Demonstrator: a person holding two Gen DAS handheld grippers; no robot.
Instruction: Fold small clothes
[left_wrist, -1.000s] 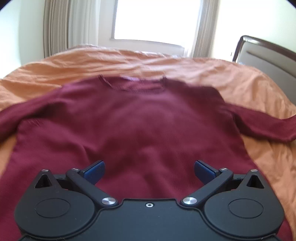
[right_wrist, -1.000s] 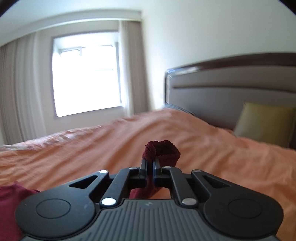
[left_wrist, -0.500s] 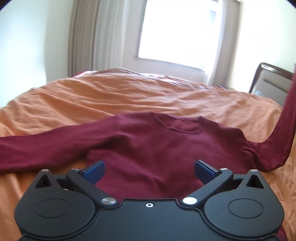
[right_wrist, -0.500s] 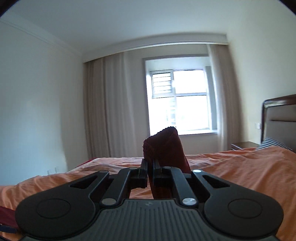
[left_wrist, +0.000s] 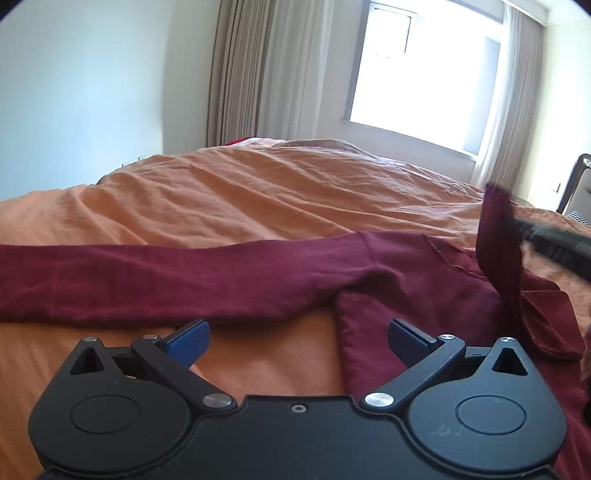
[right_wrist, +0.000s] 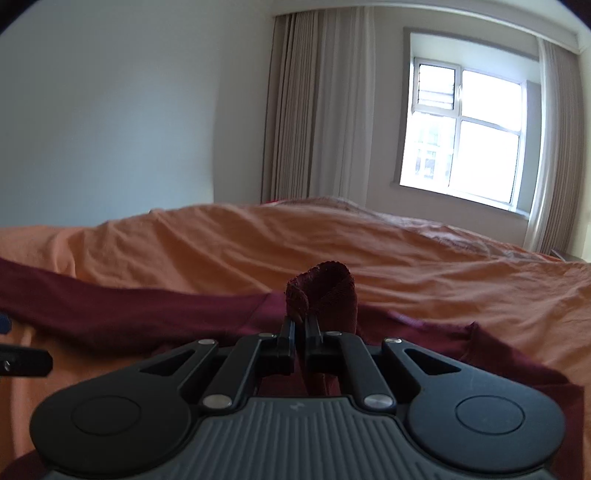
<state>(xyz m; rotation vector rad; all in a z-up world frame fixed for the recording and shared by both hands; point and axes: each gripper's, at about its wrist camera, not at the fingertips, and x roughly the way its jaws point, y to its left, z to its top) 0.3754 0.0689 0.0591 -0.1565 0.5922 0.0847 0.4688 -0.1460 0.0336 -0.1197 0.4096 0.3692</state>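
Orange bedspread (left_wrist: 258, 192), curtained window (right_wrist: 469, 133)

We see a dark maroon long-sleeved sweater (left_wrist: 406, 280) lying flat on the orange bedspread (left_wrist: 258, 199). One sleeve (left_wrist: 147, 280) extends straight out to the left across the bed. The opposite sleeve's ribbed cuff (right_wrist: 325, 291) stands raised above the body, its length draped back over the chest beside the neckline (left_wrist: 454, 258).
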